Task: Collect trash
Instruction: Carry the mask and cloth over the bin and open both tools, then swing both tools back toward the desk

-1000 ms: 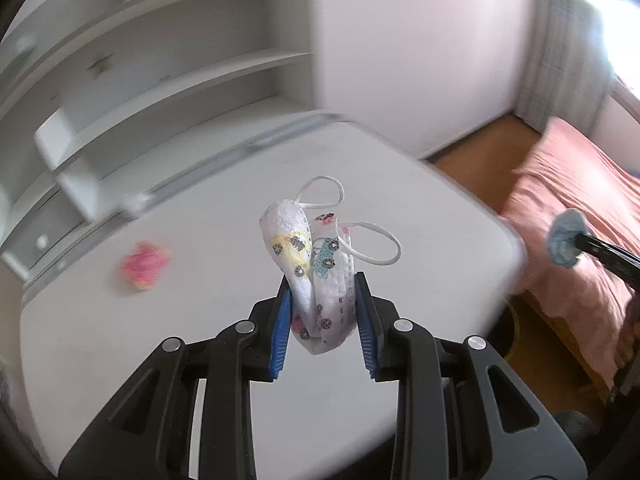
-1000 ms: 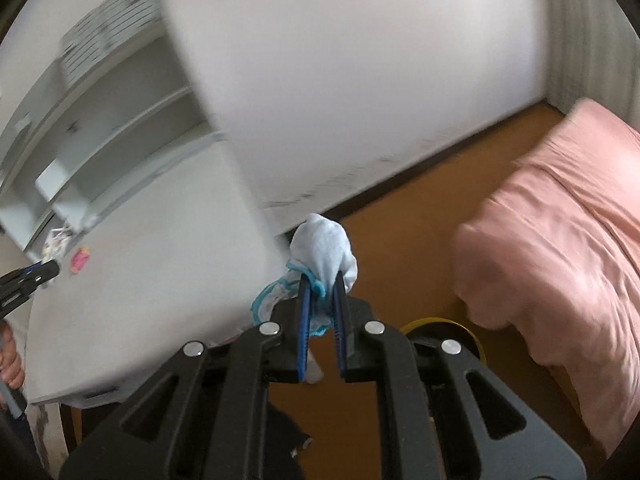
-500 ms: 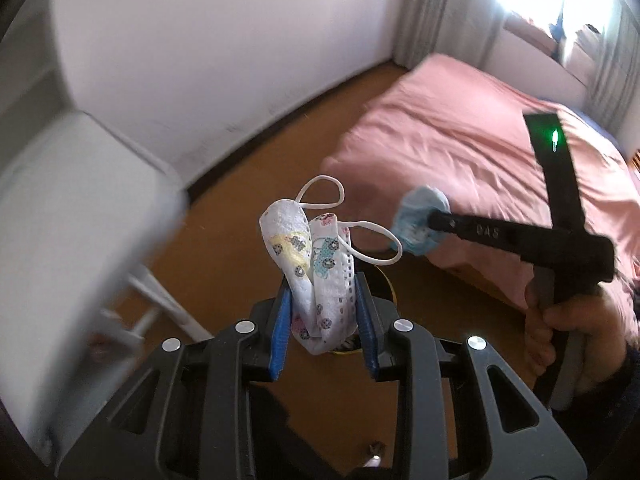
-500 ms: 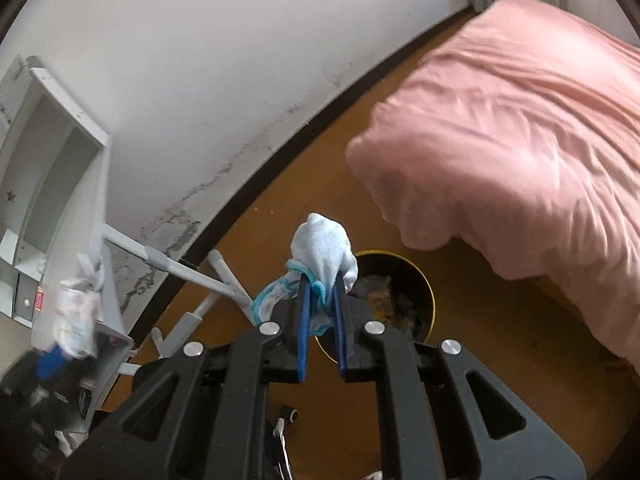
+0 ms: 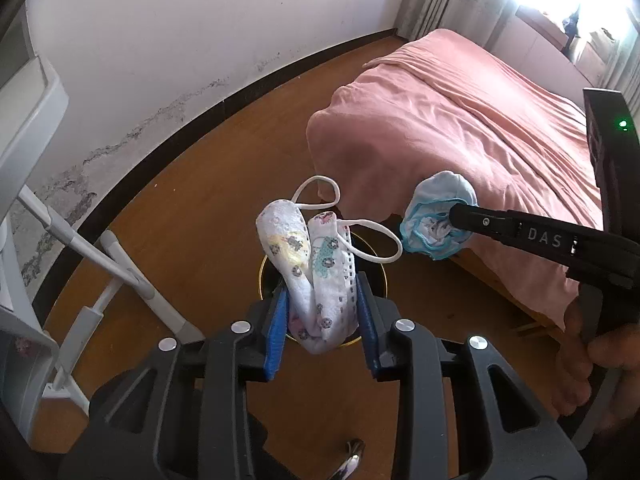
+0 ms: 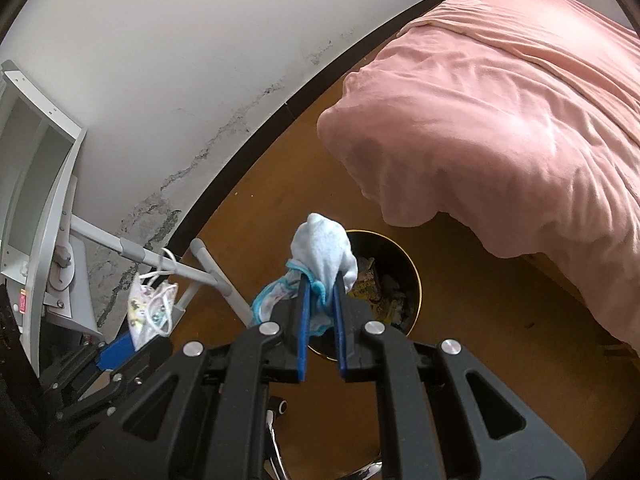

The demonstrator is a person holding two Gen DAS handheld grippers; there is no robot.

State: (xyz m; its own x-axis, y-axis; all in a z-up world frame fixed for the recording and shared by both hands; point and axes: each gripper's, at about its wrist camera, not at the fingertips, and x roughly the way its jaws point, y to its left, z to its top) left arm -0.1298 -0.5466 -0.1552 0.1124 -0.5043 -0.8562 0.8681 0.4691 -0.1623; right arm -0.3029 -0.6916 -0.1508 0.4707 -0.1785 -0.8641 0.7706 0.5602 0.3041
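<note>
My left gripper (image 5: 322,306) is shut on a white patterned face mask (image 5: 310,264) with ear loops, held above a black trash bin with a gold rim (image 5: 378,276) on the floor. My right gripper (image 6: 320,292) is shut on a crumpled light blue face mask (image 6: 322,248), held over the near left rim of the bin (image 6: 416,280), which holds some trash. The right gripper and its blue mask (image 5: 438,216) show in the left wrist view, right of the white mask. The left gripper with the white mask (image 6: 150,308) shows at the left of the right wrist view.
A bed with a pink cover (image 5: 472,128) stands right of the bin, also in the right wrist view (image 6: 520,100). White table legs (image 5: 100,256) and a white shelf unit (image 6: 36,168) are at the left. The floor is brown wood below a white wall.
Both grippers swung away from the white table toward the floor and came closer to the bin. Each mask stays gripped.
</note>
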